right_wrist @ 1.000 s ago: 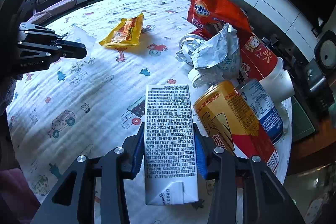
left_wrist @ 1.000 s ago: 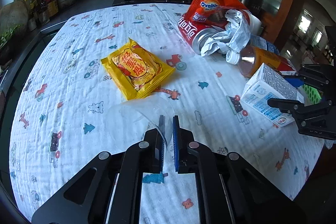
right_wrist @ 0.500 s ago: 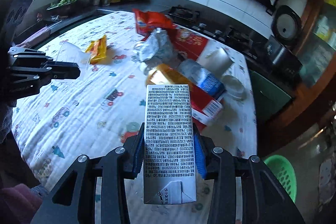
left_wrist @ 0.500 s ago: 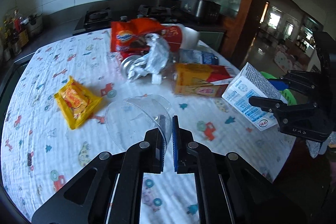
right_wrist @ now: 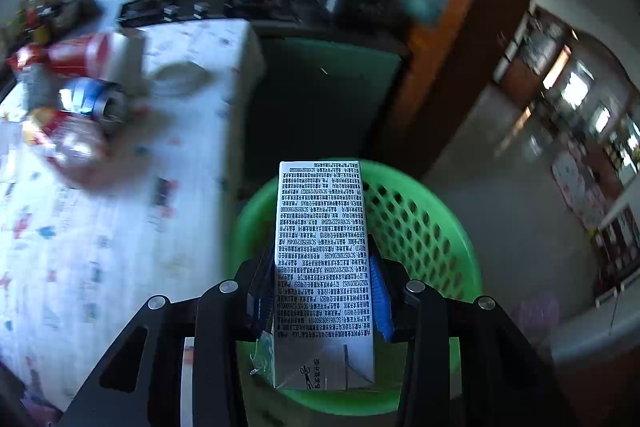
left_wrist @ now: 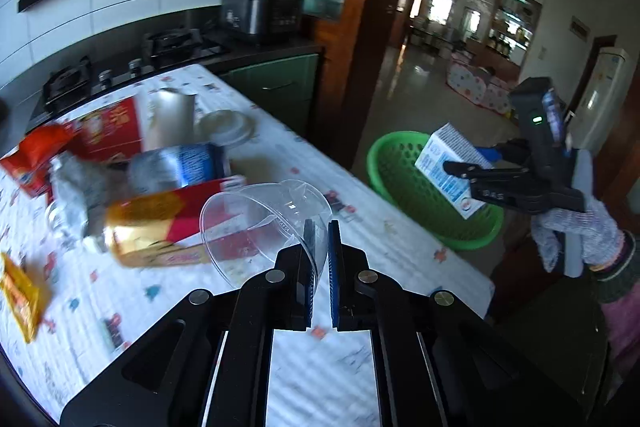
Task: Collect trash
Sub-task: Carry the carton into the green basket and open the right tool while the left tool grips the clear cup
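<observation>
My left gripper point(left_wrist: 319, 227) is shut on the rim of a clear plastic cup point(left_wrist: 256, 223), held above the table's right end. My right gripper point(right_wrist: 322, 253) is shut on a white milk carton point(right_wrist: 320, 247) printed with black text. The carton hangs over a green perforated basket point(right_wrist: 424, 227) that stands on the floor past the table edge. In the left wrist view the right gripper point(left_wrist: 460, 161) holds the carton point(left_wrist: 440, 163) above the basket point(left_wrist: 396, 183), in a person's gloved hand point(left_wrist: 576, 231).
On the cartoon-print tablecloth point(left_wrist: 380, 239) lie an orange and red drink carton point(left_wrist: 160, 223), a blue-labelled bottle point(left_wrist: 180, 167), a red paper cup point(left_wrist: 120, 131), a white lid point(left_wrist: 228, 127) and a yellow packet point(left_wrist: 20, 295). Behind are a stove, a rice cooker point(left_wrist: 256, 15) and a wooden door frame point(left_wrist: 360, 27).
Both grippers have swung right, away from the middle of the table. The cup has risen off the cloth. The carton has gone from above the table to above the green basket.
</observation>
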{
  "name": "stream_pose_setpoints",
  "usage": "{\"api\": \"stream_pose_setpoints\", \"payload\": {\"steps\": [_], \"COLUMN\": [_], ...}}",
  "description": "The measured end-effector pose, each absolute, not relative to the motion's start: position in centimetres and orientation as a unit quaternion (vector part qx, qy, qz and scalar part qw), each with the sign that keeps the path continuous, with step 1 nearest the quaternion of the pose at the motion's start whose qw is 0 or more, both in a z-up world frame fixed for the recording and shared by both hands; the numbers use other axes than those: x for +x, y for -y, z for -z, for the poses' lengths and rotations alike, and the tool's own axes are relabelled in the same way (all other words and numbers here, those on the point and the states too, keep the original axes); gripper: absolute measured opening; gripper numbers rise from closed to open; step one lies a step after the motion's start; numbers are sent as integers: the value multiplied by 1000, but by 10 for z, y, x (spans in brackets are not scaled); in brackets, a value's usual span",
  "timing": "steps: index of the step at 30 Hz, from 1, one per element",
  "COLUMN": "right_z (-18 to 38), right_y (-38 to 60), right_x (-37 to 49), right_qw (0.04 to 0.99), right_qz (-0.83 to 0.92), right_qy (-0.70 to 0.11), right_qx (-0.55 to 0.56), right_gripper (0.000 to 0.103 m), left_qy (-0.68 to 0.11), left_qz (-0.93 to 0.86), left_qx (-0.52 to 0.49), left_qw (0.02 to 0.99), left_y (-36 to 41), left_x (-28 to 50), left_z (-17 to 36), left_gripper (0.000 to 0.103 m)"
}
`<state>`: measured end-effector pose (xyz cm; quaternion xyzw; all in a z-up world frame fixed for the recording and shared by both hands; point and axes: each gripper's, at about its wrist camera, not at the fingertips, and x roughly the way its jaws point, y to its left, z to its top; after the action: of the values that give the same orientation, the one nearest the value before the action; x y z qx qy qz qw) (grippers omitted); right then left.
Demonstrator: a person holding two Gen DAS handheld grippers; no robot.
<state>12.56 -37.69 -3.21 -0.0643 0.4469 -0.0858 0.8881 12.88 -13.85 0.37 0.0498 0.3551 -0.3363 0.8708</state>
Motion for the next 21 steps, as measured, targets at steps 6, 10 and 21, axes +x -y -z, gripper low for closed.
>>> {"api": "stream_pose_setpoints", "payload": {"steps": [6,10,21], "right_z": [91,118,140], "right_y": [424,445,469], "right_x": [148,159,171], "right_qw": [859,845,837], "right_qz": [119,128,130], "right_qy": [-498,-519,-529], "right_qx": [-26,1,47], "right_gripper": [39,40,41], "left_qy": [-361,-367,-379], "left_qz": [355,362,384], "left_qx": [70,81,103], "left_qw": [860,853,836], "left_y": [182,202,247], "left_x": [137,142,150], "left_z": [-2,1,9], "left_gripper": [5,5,5]}}
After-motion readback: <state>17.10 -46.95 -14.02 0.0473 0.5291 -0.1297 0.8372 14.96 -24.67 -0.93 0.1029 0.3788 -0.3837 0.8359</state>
